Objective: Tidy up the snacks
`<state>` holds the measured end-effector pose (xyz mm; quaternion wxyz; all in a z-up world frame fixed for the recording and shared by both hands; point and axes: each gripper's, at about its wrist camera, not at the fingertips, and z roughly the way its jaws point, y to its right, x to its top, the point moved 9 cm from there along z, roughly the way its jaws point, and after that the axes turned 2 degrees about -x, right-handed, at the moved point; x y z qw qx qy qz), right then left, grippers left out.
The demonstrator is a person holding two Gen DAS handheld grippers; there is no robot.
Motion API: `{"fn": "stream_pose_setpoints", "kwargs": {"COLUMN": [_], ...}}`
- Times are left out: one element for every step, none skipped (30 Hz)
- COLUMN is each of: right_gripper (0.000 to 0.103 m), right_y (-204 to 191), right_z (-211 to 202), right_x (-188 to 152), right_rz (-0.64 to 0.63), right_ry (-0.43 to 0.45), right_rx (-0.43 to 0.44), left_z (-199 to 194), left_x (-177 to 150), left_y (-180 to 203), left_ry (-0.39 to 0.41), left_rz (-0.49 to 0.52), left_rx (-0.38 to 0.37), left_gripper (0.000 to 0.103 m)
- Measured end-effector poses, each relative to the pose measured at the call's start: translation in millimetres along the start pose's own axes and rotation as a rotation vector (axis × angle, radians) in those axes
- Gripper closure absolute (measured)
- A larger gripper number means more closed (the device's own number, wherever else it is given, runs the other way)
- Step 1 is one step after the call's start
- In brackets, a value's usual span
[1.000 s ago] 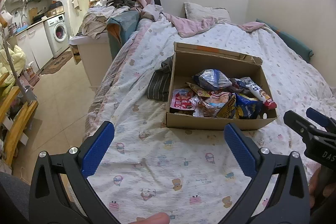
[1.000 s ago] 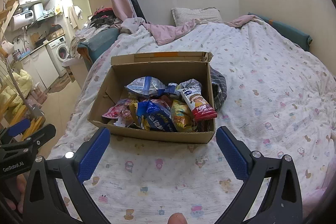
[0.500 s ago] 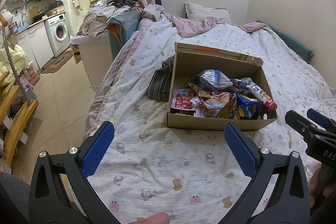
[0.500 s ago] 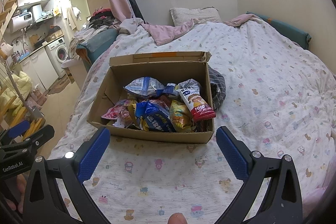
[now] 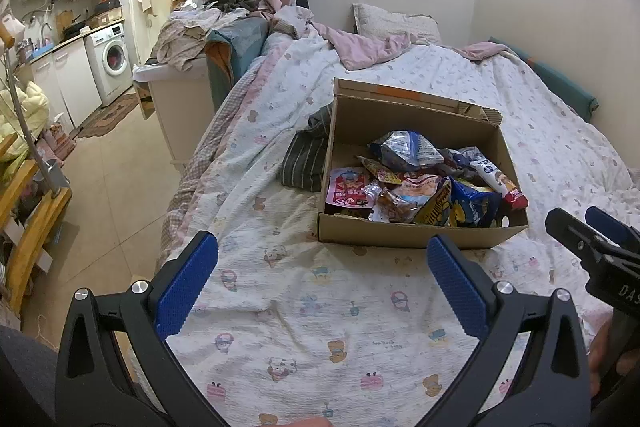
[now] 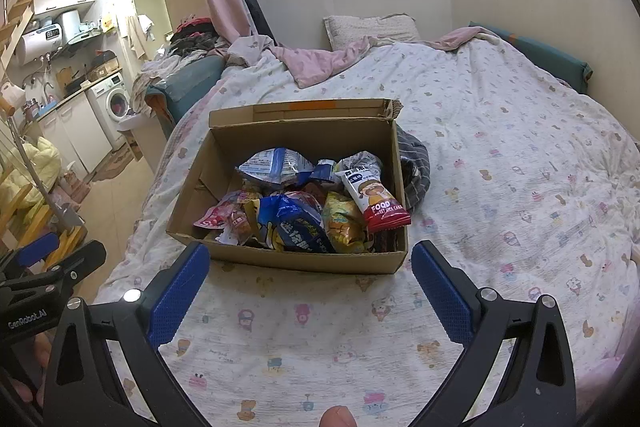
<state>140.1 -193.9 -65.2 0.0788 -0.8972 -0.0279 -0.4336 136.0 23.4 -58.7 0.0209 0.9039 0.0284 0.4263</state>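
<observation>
Cardboard box (image 6: 304, 261): open-topped, brown, back flap upright with an orange strip; sits on the bed (image 6: 500, 187) just beyond both grippers.
Snacks (image 6: 304, 203): crinkled packets piled loosely inside the box, among them a blue bag, a yellow bag, a pink pouch and a red-ended pack printed "FOOD".
Striped cloth (image 5: 306, 157): dark, bunched against the box's side.
Left gripper (image 5: 320, 279): spread wide, empty, above the patterned sheet.
Right gripper (image 6: 310, 287): spread wide, empty, facing the box front.

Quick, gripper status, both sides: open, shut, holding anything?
Left gripper: open, holding nothing, above the bedsheet.
Right gripper: open, holding nothing, short of the cardboard box.
</observation>
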Motion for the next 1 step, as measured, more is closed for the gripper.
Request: {"fn": "stream_pose_setpoints", "kwargs": {"right_gripper": [0.0], "right_y": [0.6], "right_z": [-0.1], "right_x": [-0.3], "right_rz": [0.0], "right_ry": [0.0], "right_rx": [0.0], "left_z": [0.6], "left_x": [0.3], "left_y": [0.5], "left_ry": [-0.001], "left_rz": [0.003], "left_rx": [-0.003], "left_gripper": [0.0]}}
